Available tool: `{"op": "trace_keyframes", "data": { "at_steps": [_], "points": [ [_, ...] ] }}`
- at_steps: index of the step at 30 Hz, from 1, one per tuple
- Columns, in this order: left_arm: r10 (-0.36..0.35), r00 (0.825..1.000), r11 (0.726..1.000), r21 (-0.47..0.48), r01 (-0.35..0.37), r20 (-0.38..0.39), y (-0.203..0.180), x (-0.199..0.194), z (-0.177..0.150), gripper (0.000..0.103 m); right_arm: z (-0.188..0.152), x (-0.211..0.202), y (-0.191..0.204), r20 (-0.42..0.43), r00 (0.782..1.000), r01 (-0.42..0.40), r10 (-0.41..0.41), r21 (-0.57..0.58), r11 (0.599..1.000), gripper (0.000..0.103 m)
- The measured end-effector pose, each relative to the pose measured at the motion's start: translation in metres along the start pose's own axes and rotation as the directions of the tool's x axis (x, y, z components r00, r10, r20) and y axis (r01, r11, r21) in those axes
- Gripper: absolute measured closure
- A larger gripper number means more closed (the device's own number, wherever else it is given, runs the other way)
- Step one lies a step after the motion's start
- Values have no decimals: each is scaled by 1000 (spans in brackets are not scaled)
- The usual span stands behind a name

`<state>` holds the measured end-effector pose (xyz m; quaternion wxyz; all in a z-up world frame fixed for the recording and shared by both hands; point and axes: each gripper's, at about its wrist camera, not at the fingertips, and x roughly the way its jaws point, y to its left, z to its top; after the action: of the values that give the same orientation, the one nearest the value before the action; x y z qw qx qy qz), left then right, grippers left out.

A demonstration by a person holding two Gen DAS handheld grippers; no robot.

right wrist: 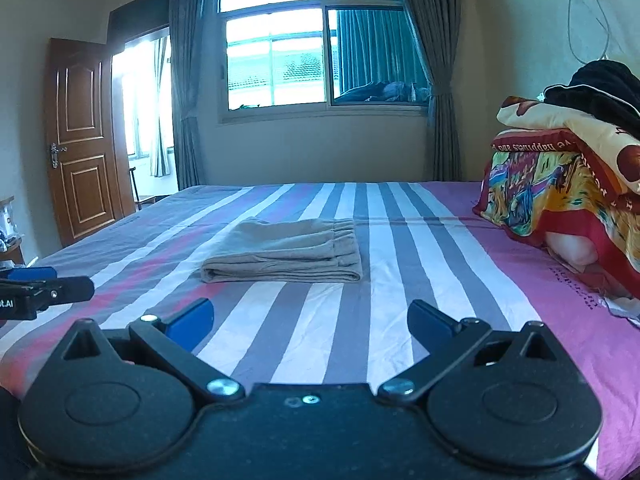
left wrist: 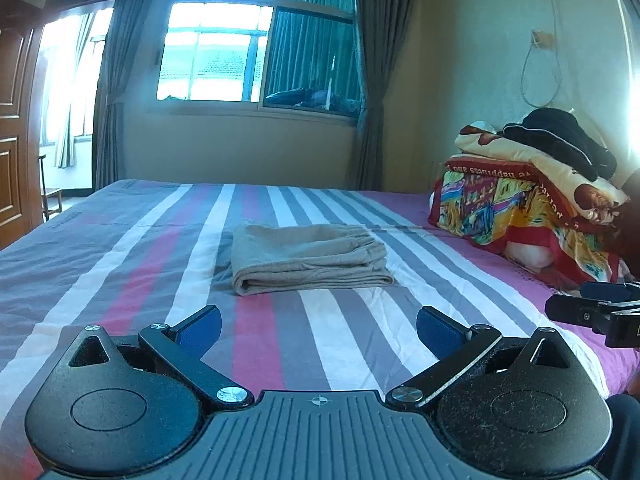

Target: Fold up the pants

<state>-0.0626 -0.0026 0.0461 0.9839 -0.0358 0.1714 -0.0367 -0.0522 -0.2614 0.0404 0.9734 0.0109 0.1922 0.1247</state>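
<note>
- The bed (left wrist: 132,240) filled most of the room, covered with a sheet striped in white, grey, pink and purple, its far edge running beneath the window (right wrist: 320,36).
- Grey curtains (right wrist: 432,72) hung at both sides of that window, and a brown panelled door (right wrist: 82,136) stood to the left beside a bright doorway.
- At the right side of the bed sat a stack of folded bedding (left wrist: 516,204) in loud reds and yellows, with a black garment (left wrist: 568,136) lying on top of it.
- The beige pants (left wrist: 308,258) lay folded into a flat, layered rectangle near the middle of the bed, their gathered waistband toward the right, well apart from the bedding stack and from both grippers.
- The left gripper (left wrist: 319,332) was held low over the near part of the bed, short of the pants, its blue-padded fingers (left wrist: 204,330) spread wide with nothing between them.
- The right gripper (right wrist: 310,322) was just beside it on the right, likewise spread wide and empty, also short of the pants and touching no cloth.
- Each gripper showed at the edge of the other's view, level with its neighbour.
</note>
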Motion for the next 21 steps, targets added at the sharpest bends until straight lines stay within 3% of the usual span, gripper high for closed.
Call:
{"op": "trace_keyframes", "data": {
  "at_steps": [21],
  "points": [
    [-17,1000,1000,11,16,9,-2,-2,-1,0,-2,-1,8,14,1000,-1,1,-14,1000,1]
  ]
}}
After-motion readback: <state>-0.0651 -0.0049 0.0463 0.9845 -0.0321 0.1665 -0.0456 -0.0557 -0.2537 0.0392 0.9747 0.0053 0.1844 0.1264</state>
